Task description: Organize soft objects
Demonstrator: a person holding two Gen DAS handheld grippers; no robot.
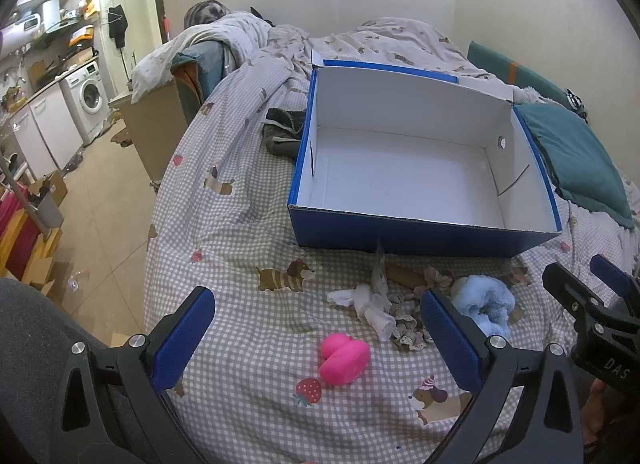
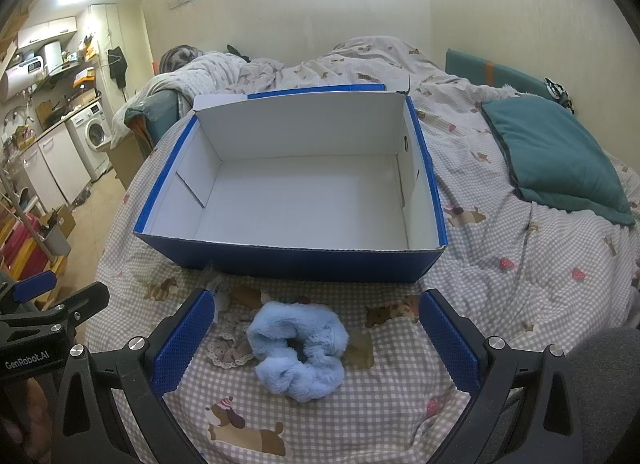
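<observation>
An empty blue box with a white inside (image 1: 420, 232) (image 2: 288, 264) stands on the checked bedspread. In front of it lie a fluffy light-blue scrunchie (image 1: 486, 302) (image 2: 298, 348), a beige lace scrunchie (image 1: 408, 320) (image 2: 232, 344), a white cloth piece (image 1: 370, 304) and a pink soft toy (image 1: 344, 358). My left gripper (image 1: 318, 332) is open above the pink toy. My right gripper (image 2: 316, 334) is open with the blue scrunchie between its fingers, not touching it. The right gripper also shows in the left wrist view (image 1: 592, 304).
A teal pillow (image 1: 576, 159) (image 2: 556, 159) lies right of the box. A dark garment (image 1: 284, 127) lies at the box's far left corner. The bed's left edge drops to the floor (image 1: 100, 223), with boxes and a washing machine (image 1: 90, 97) beyond.
</observation>
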